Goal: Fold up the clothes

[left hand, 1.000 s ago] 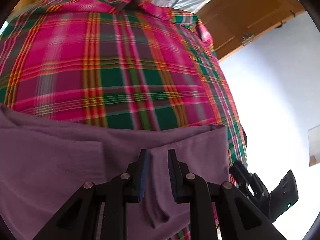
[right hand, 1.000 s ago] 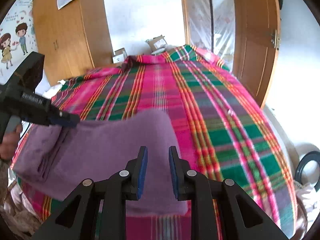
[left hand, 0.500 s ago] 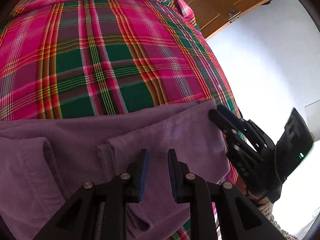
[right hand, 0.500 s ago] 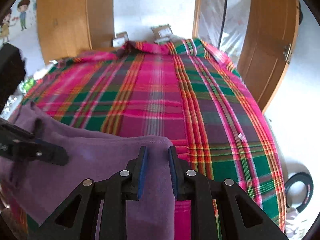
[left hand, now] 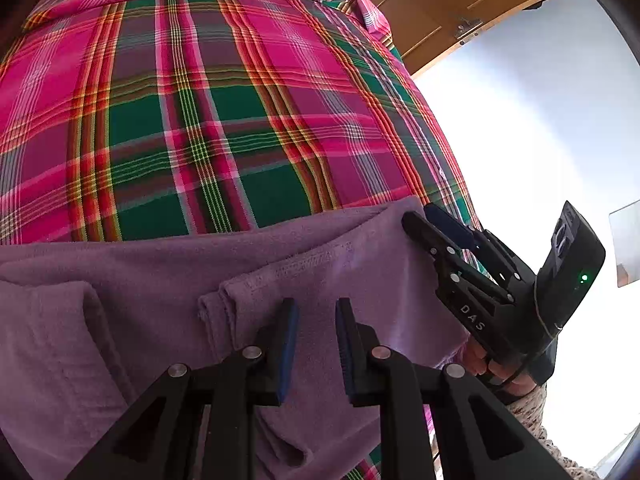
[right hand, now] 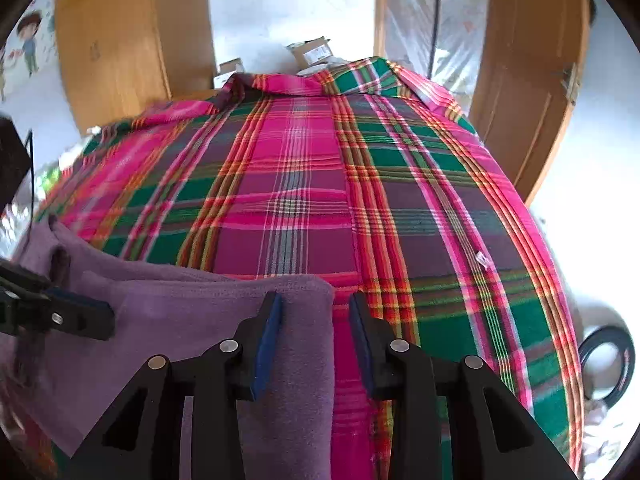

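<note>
Right gripper jaws have gone from narrow half a second ago to moderately wide, straddling the right edge of the purple garment with nothing pinched. Its near-right corner sits lower centre of the right wrist frame, left finger over cloth, right finger over the plaid bedspread.

Left gripper has barely shifted: jaws narrow, slot apparently empty. Whether the pads touch the cloth under them, cannot tell.

Garment location: near edge of the bed, lower half of both frames. In the left wrist view the purple garment spans left to right, with a folded flap whose hem ends just ahead of the left fingertips. The right gripper shows at right of that frame, tips at the garment's far-right corner.

Key relation: long axis runs across the frame, side to side, along the bed's near edge. The right gripper is at its right end, the left gripper nearer the middle, so the right one is nearer the free corner.

Judgement: next is probably closing on that edge for another fold, or smoothing; undecidable from this.
</note>
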`<action>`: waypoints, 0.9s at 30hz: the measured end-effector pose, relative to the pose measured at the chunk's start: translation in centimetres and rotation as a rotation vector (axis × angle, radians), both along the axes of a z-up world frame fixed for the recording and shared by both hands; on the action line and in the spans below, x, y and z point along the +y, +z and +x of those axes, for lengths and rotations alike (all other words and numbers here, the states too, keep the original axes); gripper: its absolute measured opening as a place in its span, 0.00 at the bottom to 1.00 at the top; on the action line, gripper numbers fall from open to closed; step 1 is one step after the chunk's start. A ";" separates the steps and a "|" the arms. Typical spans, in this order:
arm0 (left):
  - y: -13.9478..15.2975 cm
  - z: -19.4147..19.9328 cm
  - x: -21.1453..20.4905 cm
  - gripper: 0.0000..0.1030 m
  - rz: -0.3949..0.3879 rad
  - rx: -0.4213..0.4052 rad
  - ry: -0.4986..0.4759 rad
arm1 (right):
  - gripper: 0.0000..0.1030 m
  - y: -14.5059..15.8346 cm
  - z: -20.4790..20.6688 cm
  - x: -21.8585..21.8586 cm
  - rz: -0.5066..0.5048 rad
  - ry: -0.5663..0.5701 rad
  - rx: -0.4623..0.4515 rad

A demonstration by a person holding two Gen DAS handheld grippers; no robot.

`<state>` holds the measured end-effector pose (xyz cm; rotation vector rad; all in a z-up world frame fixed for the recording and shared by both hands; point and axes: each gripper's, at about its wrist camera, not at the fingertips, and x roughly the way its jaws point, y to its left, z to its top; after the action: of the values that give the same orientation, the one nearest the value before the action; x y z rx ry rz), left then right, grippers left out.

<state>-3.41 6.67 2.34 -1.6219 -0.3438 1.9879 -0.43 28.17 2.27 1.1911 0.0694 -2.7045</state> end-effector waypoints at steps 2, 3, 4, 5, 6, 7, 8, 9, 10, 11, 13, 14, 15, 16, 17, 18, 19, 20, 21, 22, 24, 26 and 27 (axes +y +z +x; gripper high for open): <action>-0.2 -0.1 0.0 0.19 0.001 0.004 0.000 | 0.29 1.1 1.2 0.7 -0.027 -0.016 0.035; -0.3 -0.2 0.1 0.19 0.002 0.003 0.000 | 0.27 1.4 1.7 1.1 -0.031 -0.021 0.046; -0.4 -0.3 0.2 0.19 0.002 0.002 -0.002 | 0.21 1.7 2.4 1.4 -0.041 -0.018 0.050; -0.4 -0.3 0.2 0.19 0.002 0.001 -0.004 | 0.14 1.8 3.1 1.6 -0.056 -0.006 0.047; -0.4 -0.3 0.3 0.19 0.003 -0.001 -0.002 | 0.13 1.9 3.7 1.7 -0.069 0.010 0.041; -0.4 -0.3 0.2 0.19 0.004 0.000 -0.001 | 0.13 1.7 4.4 1.7 -0.078 0.031 0.033; -0.4 -0.3 0.2 0.19 0.004 0.001 -0.001 | 0.12 1.5 4.9 1.6 -0.082 0.047 0.026; -0.4 -0.3 0.2 0.19 0.004 0.002 -0.001 | 0.12 1.2 5.4 1.4 -0.086 0.063 0.018; -0.5 -0.3 0.2 0.19 0.003 0.004 -0.002 | 0.11 0.9 5.8 1.3 -0.086 0.075 0.011; -0.5 -0.3 0.2 0.19 0.004 0.005 -0.001 | 0.11 0.5 6.2 1.1 -0.080 0.081 0.004; -0.5 -0.3 0.2 0.19 0.006 0.005 -0.002 | 0.11 -0.3 6.5 0.9 -0.037 0.068 -0.009; -0.6 -0.3 0.2 0.19 0.007 0.004 -0.002 | 0.11 -0.7 6.6 0.8 -0.022 0.060 -0.012; -0.6 -0.3 0.2 0.19 0.008 0.004 -0.002 | 0.11 -0.9 6.6 0.9 -0.024 0.057 -0.009; -0.6 -0.3 0.2 0.19 0.009 0.004 -0.003 | 0.11 -1.0 6.7 0.9 -0.024 0.055 -0.006; -0.6 -0.3 0.1 0.19 0.009 0.005 -0.004 | 0.10 -1.0 6.7 0.9 -0.021 0.055 -0.002; -0.6 -0.3 0.1 0.19 0.010 0.006 -0.004 | 0.10 -1.1 6.8 0.9 -0.017 0.055 0.003; -0.6 -0.3 0.1 0.19 0.011 0.006 -0.004 | 0.10 -1.2 6.8 0.8 -0.013 0.055 0.009; -0.6 -0.4 0.1 0.19 0.013 0.005 -0.004 | 0.10 -1.3 6.9 0.7 -0.009 0.055 0.014; -0.6 -0.4 0.1 0.19 0.013 0.004 -0.003 | 0.10 -1.3 6.9 0.7 -0.004 0.054 0.016; -0.5 -0.3 0.1 0.19 0.009 0.006 -0.005 | 0.10 -1.1 6.9 0.6 0.006 0.053 0.011; -0.3 0.1 0.0 0.19 -0.001 0.012 -0.009 | 0.10 -0.6 7.3 0.6 0.000 0.056 0.017; -0.2 0.5 -0.1 0.19 -0.008 0.015 -0.016 | 0.10 0.0 7.7 0.7 -0.015 0.062 0.030; -0.1 0.7 -0.2 0.19 -0.010 0.015 -0.021 | 0.10 0.2 8.0 0.7 -0.020 0.067 0.034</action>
<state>-2.71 6.47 2.22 -1.6093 -0.3106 1.9880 7.60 28.84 2.44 1.1175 0.0859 -2.6607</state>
